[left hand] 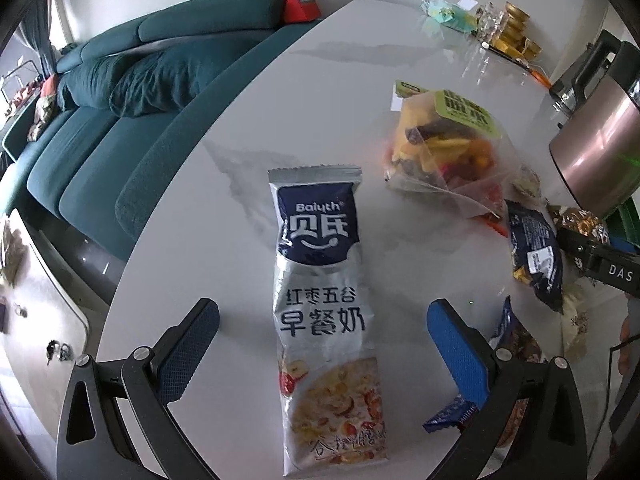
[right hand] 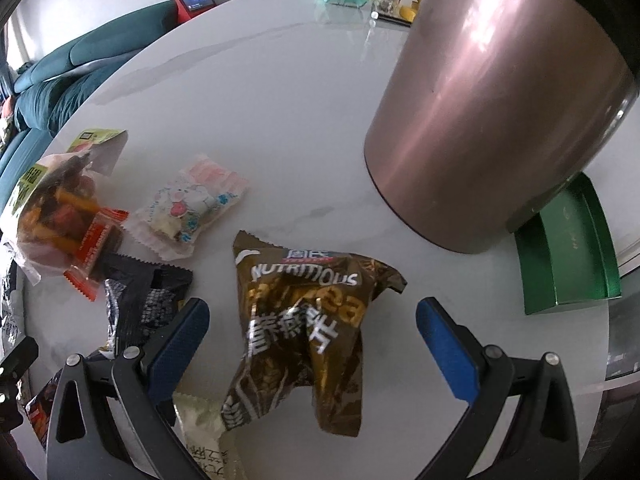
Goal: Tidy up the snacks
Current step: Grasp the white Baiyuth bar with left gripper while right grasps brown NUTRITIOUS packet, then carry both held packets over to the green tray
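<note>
— Two hand-held grippers, both spread wide and grasping nothing. Which is lined up better?

— Each has its own packet. The left hand-held gripper [left hand: 323,344] straddles the milk sachet [left hand: 324,320], which lies flat on the table [left hand: 280,112] with its long axis running straight away from the gripper, between the blue pads [left hand: 456,344] without touching them. The right hand-held gripper [right hand: 312,344] has the brown oat bag [right hand: 304,332] between its fingers, crumpled, its length also pointing ahead but tilted slightly.

— So a straight close across the narrow width would do for either?

— I judge so; the sachet is the tidier target.

— And farther out?

— The left view shows the fruit-chip bag [left hand: 444,148] beyond to the right, with dark wrappers [left hand: 536,252] beside it. Only the right view shows the green tray [right hand: 568,248] by the kettle [right hand: 496,112], nearer the right arm, and a pink-and-white packet [right hand: 188,212].
</note>
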